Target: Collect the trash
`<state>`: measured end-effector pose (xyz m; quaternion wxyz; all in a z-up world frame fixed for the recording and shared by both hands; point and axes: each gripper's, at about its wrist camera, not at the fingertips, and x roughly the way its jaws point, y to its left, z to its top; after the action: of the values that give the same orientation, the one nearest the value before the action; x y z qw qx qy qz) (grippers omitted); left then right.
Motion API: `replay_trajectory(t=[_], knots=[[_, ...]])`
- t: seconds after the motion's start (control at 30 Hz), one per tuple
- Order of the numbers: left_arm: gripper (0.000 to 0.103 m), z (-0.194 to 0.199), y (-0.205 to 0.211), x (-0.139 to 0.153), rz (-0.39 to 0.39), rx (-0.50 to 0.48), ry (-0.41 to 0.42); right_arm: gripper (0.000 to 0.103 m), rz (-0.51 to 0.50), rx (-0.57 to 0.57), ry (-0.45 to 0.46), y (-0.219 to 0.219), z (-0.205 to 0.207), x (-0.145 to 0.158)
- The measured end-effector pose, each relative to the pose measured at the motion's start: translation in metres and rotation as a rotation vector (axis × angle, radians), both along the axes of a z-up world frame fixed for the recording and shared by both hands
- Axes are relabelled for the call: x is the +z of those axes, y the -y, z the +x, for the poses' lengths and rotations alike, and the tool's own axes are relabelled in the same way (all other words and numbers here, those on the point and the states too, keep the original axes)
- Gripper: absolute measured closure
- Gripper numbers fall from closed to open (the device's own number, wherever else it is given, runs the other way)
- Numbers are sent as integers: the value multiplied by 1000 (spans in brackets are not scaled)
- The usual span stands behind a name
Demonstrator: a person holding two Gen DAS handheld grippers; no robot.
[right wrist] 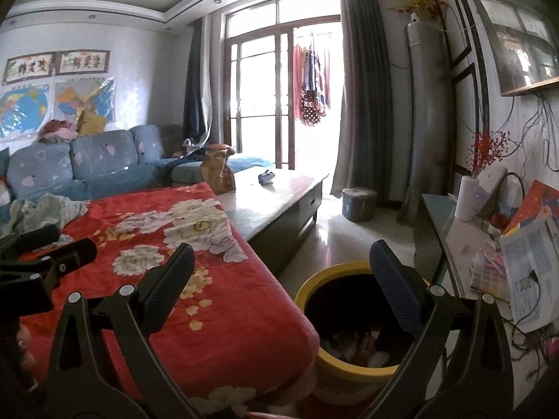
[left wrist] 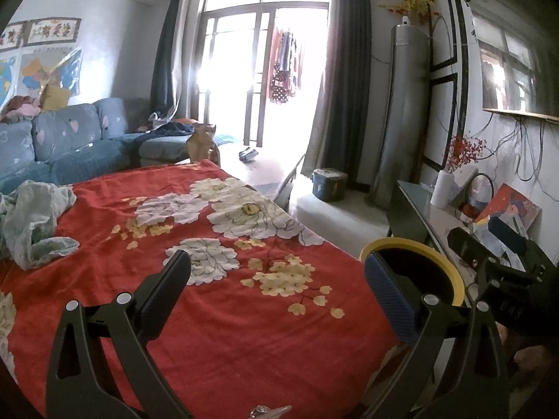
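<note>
Living room, red floral blanket (right wrist: 195, 279) over table | yellow trash bin (right wrist: 353, 359) beside its edge, wrappers inside, placed for easy drops | left gripper (left wrist: 276, 276) and right gripper (right wrist: 279, 272): jaws apart, empty, ready to pick.

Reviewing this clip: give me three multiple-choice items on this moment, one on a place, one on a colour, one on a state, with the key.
1. Where is the trash bin?
A. On the floor beside the red blanket
B. On the sofa
C. On the coffee table

2. What colour is the bin's rim?
A. Green
B. Yellow
C. White

3. How is the right hand-held gripper?
A. Shut on paper
B. Shut on cloth
C. Open, empty

Answers:
1. A: it stands at the blanket's edge.
2. B: a yellow ring circles the dark inside.
3. C: the fingers stand wide apart with nothing between.
</note>
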<state>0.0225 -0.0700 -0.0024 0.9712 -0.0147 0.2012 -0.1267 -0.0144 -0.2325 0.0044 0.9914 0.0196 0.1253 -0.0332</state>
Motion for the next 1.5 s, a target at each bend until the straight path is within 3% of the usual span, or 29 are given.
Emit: replay_trajectory(t=[1.5], knots=[[6,0,4,3,-5,-2,-3,11,2,-6,-2,1,-1,0]])
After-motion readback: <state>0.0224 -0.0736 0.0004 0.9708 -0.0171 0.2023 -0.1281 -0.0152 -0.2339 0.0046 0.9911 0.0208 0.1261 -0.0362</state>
